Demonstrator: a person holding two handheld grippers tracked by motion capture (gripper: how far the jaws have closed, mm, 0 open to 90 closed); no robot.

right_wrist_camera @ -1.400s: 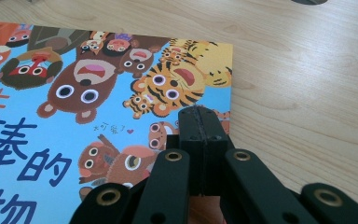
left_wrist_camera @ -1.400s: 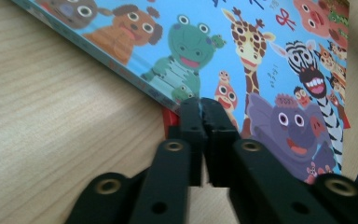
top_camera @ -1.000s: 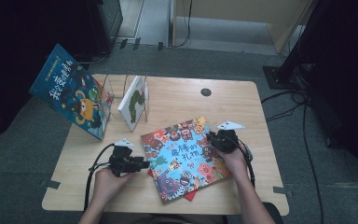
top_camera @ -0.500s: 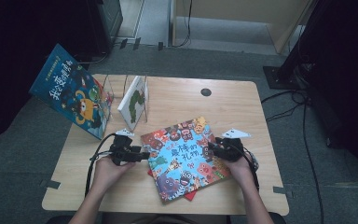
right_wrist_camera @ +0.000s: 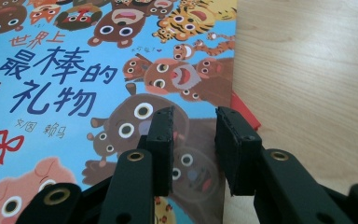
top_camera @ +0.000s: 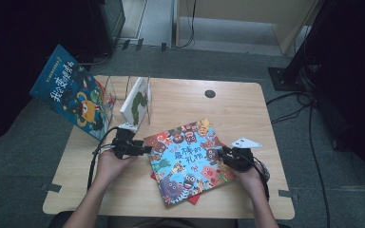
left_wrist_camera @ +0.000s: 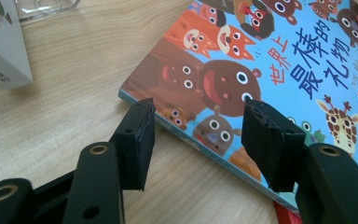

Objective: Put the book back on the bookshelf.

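The animal picture book (top_camera: 187, 160) lies flat and a little askew on the front half of the wooden surface (top_camera: 228, 107), on top of a red book (top_camera: 194, 198) whose corner peeks out below it. The step in hand looks like taking this top book by its two opposite edges.

The left claw (left_wrist_camera: 198, 122) stands open across the book's left corner — one jaw is over the bare wood, the other over the cover, and neither presses on it. Its jaws have just been closing slightly, with the corner between them. The right claw (right_wrist_camera: 193, 135) hovers at the right edge, jaws apart with a narrow gap and holding nothing; they have just been closing too.

Next, I think, each claw must get one jaw under the edge and one above, then pinch — a thin cover flat on another book gives little room.

Farther back, a white book (top_camera: 137, 100) stands in a clear rack (top_camera: 110, 95), and a blue book (top_camera: 72, 92) leans at the left.
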